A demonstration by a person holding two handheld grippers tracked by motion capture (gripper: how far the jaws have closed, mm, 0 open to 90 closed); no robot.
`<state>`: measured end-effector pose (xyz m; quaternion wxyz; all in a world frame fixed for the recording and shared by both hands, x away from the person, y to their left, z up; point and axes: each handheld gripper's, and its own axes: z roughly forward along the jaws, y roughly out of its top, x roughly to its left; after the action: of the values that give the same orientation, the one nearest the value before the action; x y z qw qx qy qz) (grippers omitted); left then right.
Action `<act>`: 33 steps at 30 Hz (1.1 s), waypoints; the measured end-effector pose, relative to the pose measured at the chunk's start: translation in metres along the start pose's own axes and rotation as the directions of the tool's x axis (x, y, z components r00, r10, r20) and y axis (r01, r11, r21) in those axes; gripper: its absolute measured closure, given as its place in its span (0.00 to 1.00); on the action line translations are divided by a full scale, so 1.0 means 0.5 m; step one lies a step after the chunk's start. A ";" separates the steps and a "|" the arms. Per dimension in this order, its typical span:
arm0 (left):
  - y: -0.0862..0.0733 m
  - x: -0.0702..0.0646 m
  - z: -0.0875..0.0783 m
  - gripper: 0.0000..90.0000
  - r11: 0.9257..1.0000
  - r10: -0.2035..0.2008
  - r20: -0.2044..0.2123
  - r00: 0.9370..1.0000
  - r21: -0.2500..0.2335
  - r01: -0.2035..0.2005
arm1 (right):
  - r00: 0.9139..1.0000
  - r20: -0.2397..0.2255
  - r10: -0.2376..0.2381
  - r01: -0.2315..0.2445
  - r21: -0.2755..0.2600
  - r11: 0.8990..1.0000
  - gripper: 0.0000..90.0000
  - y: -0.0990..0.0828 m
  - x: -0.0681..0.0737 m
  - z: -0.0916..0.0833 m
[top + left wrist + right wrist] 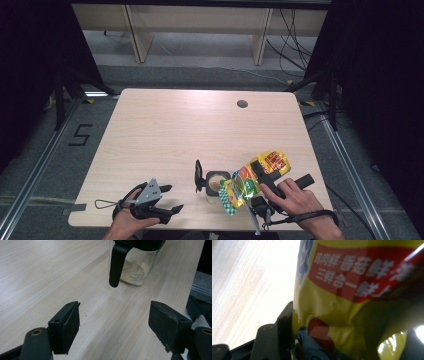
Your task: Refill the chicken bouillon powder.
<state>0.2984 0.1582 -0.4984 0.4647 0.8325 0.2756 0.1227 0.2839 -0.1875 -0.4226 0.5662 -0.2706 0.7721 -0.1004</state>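
1. Nearby, the left gripper rests on the table, jaws apart, empty.
2. Right gripper clamps the yellow bag, tilted over the jar.
3. Best tip slowly, mouth above the opening, lid clear.

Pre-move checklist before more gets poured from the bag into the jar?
1. Right gripper shut on the bag: ok, the bag sits between its jaws in the right gripper view.
2. Bag's low end tipped over the jar: ok in the high view.
3. Jar lid open and out of the way: ok, it stands up at the jar's left.
4. Jar upright on the table: ok, some powder already inside.
5. Left gripper steadying the jar: not ok, jaws open and apart from it.
6. Bag mouth open: cannot tell.
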 end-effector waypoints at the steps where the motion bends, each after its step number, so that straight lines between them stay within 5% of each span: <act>1: 0.001 0.001 -0.001 0.27 1.000 0.001 0.000 1.000 0.004 -0.001 | 1.000 0.003 0.001 -0.001 -0.001 1.000 0.44 0.000 -0.001 -0.001; 4: 0.001 0.003 -0.001 0.27 1.000 0.027 0.006 1.000 0.001 -0.027 | 1.000 0.018 0.002 -0.002 -0.009 1.000 0.44 -0.002 -0.003 -0.004; 6: 0.000 0.001 0.000 0.27 1.000 0.001 -0.004 1.000 0.002 -0.001 | 1.000 0.007 -0.006 0.006 0.003 1.000 0.44 0.000 -0.006 -0.008; 14: 0.000 0.000 0.000 0.27 1.000 0.000 -0.003 1.000 0.003 0.000 | 0.999 0.023 -0.037 0.037 0.007 0.999 0.44 0.008 -0.010 -0.010; 15: 0.000 0.001 -0.001 0.27 1.000 0.015 0.004 1.000 0.004 -0.015 | 0.997 0.031 -0.070 0.070 -0.002 0.998 0.44 0.008 -0.014 -0.008; 19: 0.000 0.000 0.000 0.27 1.000 0.001 -0.002 1.000 0.002 -0.001 | 0.996 0.031 -0.080 0.080 -0.004 0.997 0.44 0.009 -0.015 -0.007; 20: 0.000 0.000 0.000 0.27 1.000 0.002 0.001 1.000 0.002 -0.002 | 0.999 0.023 -0.047 0.047 0.009 0.999 0.44 0.011 -0.010 -0.008; 23: 0.001 0.001 0.000 0.27 1.000 0.002 -0.002 1.000 0.001 -0.002 | 0.998 0.024 -0.056 0.056 0.014 0.998 0.44 0.013 -0.009 -0.007; 24: 0.001 0.001 0.000 0.27 1.000 0.002 -0.002 1.000 0.004 -0.002 | 0.995 0.033 -0.093 0.093 -0.001 0.996 0.44 0.011 -0.013 -0.005; 27: 0.000 0.001 -0.001 0.27 1.000 0.013 0.000 1.000 0.004 -0.013 | 0.998 0.025 -0.062 0.062 0.012 0.998 0.44 0.014 -0.008 -0.007; 28: 0.000 0.000 -0.001 0.27 1.000 0.002 -0.003 1.000 0.002 -0.002 | 0.995 0.033 -0.095 0.095 0.001 0.996 0.44 0.012 -0.011 -0.006; 33: 0.001 0.003 -0.001 0.27 1.000 0.028 0.004 1.000 0.001 -0.028 | 0.995 0.032 -0.092 0.092 0.003 0.996 0.45 0.011 -0.012 -0.007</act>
<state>0.2995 0.1591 -0.4976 0.4630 0.8368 0.2631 0.1271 0.2803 -0.1801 -0.4189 0.5734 -0.3071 0.7496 -0.1225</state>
